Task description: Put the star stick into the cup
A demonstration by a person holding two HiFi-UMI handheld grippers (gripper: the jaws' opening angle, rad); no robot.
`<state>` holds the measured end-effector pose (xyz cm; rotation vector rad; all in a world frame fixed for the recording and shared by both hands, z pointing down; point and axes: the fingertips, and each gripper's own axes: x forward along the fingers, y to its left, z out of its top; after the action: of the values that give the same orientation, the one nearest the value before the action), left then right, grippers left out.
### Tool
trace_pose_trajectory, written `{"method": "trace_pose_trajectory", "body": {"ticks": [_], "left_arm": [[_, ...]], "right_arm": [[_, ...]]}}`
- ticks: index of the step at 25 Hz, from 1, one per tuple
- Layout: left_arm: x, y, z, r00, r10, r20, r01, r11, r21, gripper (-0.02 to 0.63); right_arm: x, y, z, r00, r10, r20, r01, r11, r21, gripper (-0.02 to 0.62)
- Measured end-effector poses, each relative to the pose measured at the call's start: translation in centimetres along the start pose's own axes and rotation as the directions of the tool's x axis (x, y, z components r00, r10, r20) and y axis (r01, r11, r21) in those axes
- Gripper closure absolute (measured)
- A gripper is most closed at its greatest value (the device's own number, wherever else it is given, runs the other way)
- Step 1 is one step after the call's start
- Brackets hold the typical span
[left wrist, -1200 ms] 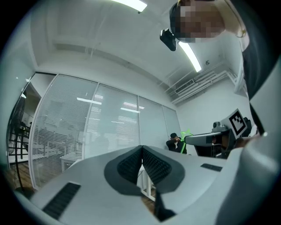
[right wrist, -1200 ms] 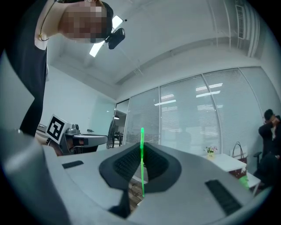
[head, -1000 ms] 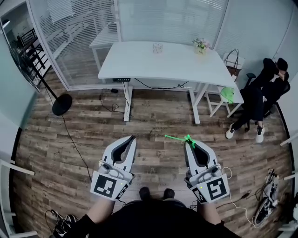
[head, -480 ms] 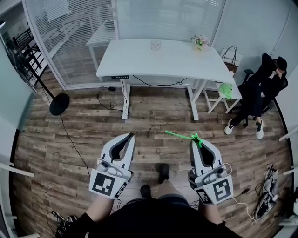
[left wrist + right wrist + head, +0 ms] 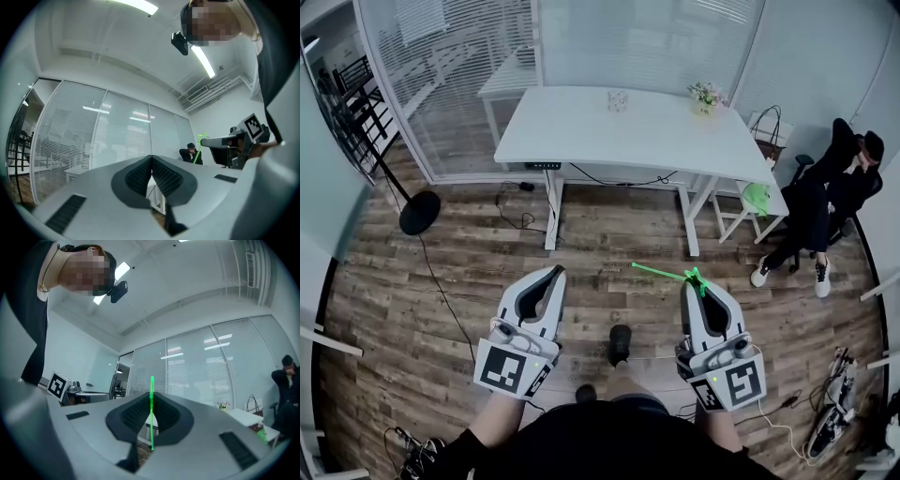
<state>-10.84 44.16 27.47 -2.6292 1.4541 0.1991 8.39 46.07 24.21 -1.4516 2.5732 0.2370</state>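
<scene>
I find my right tool [image 5: 694, 284] clamped on the green star stick [image 5: 661, 275], which juts left from the jaw tips above the wood floor [image 5: 609, 234], well short of the white counter [image 5: 572, 131]. My left tool [image 5: 555, 274] has its jaws pressed together with nothing between them. The small cup [image 5: 618, 99] stands toward the counter's far side, well apart from the stick.
</scene>
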Motion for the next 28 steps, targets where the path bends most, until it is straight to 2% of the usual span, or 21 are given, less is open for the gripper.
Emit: {"method": "trace_pose_trajectory", "body": {"ticks": [12,15,28], "left_arm": [[8.9,2.9,-1.7,1.000,0.001,-0.002,-0.001,1.000,0.022,0.594],[11.3,4.1,-1.3,0.999,0.011,0.031,-0.011,1.000,0.016,0.594],[21.1,6.9,-2.3,0.999,0.032,0.029,-0.032,0.999,0.010,0.594]], "right_arm": [[6.8,-7.7,-2.1,1.000,-0.012,0.013,0.012,1.000,-0.004,0.575],[9.1,-9.3,-2.2,1.000,-0.006,0.021,0.006,1.000,-0.009,0.575],[16.5,-16.5,-3.5,0.999,0.033,0.033,-0.033,0.999,0.005,0.575]]}}
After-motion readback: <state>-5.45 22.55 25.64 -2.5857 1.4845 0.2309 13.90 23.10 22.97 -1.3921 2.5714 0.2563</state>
